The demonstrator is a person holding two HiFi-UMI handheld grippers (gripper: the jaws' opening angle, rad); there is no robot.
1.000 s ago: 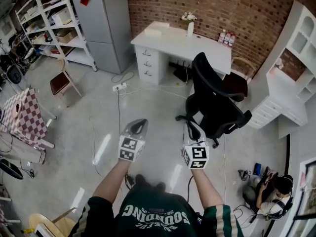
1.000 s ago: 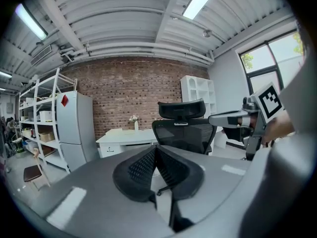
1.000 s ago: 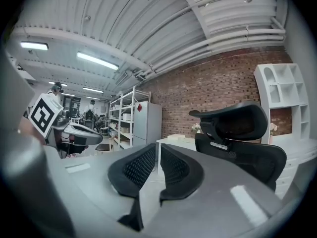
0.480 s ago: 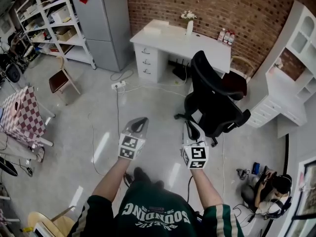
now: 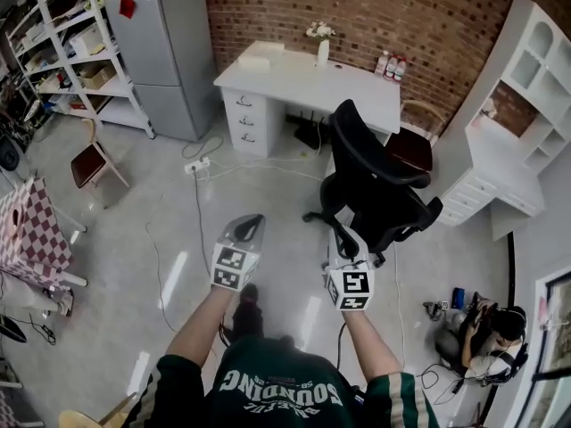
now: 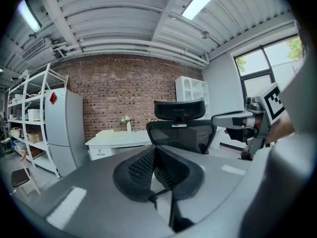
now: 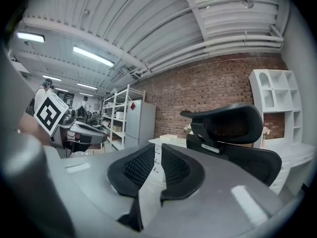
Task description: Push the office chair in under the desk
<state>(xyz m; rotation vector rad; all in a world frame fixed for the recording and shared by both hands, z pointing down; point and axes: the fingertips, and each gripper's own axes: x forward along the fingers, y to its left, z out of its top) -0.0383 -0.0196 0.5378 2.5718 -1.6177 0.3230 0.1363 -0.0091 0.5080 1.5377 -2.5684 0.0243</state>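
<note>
Ahead of the clenched, empty jaws of the left gripper (image 5: 253, 222) and right gripper (image 5: 343, 235) stands the black mesh office chair (image 5: 379, 194); closed tips probably suit pushing it.

Office chair (image 5: 379, 194) before desk (image 5: 294, 83); fridge (image 5: 165, 52) at left.

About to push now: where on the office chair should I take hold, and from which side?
Take the top rim of the backrest, just under the headrest, from behind. Its rear faces you, and the desk lies beyond, slightly left, so a push there likely rolls it in.
</note>
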